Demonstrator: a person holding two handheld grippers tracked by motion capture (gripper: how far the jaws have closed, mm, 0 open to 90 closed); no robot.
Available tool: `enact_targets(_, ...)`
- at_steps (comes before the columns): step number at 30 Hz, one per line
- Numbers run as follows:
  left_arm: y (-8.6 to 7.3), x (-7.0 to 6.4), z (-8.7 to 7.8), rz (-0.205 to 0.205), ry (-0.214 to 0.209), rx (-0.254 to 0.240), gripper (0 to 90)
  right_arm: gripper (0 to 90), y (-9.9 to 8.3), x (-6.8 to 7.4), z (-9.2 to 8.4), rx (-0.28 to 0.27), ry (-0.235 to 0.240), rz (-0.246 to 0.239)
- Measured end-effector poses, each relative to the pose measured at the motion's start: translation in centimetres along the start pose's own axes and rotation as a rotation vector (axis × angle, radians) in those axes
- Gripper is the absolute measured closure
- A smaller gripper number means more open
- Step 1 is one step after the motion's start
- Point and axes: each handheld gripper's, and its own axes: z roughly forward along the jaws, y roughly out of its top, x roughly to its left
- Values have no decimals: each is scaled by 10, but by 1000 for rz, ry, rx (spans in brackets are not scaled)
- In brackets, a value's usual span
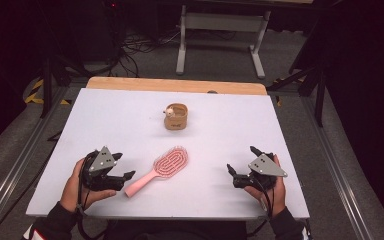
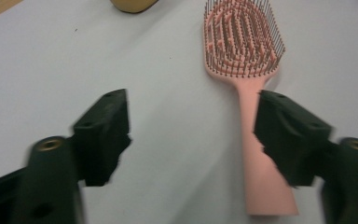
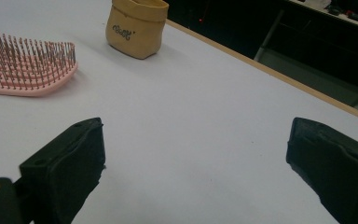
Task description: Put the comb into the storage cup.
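jaws spread wide on both the left gripper (image 1: 116, 172) and right gripper (image 1: 240, 167), gripping nothing, low over the white tabletop (image 1: 115, 115). pink hairbrush (image 1: 161, 167) between them, handle toward 7 o'clock. tan fabric pouch (image 1: 175, 116) at 12 o'clock of the brush. beyond: dark room, grey floor (image 1: 220, 62), cables, a metal stand (image 1: 222, 24).
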Motion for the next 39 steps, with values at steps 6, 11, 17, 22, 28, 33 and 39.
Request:
enact_targets(6,10,-6,8,-9,23,36,93,54,1,1,0,1,1,0)
enact_targets(11,18,-11,17,-8,9,75,87,54,1,2,1,2,4,1)
enact_targets(17,27,-17,34,-3,-5,133,90,54,0,3,2,5,11,-3)
enact_targets(22,31,-20,52,21,-50,182,109,54,0,1,3,13,4,0)
enact_targets(28,30,-19,69,13,-77,256,138,55,-1,2,3,22,1,-3)
enact_targets(33,26,-14,77,-13,-99,298,167,58,-1,4,5,29,1,-17)
enact_targets(39,29,-18,84,1,-129,340,316,59,-1,5,5,33,-3,-22)
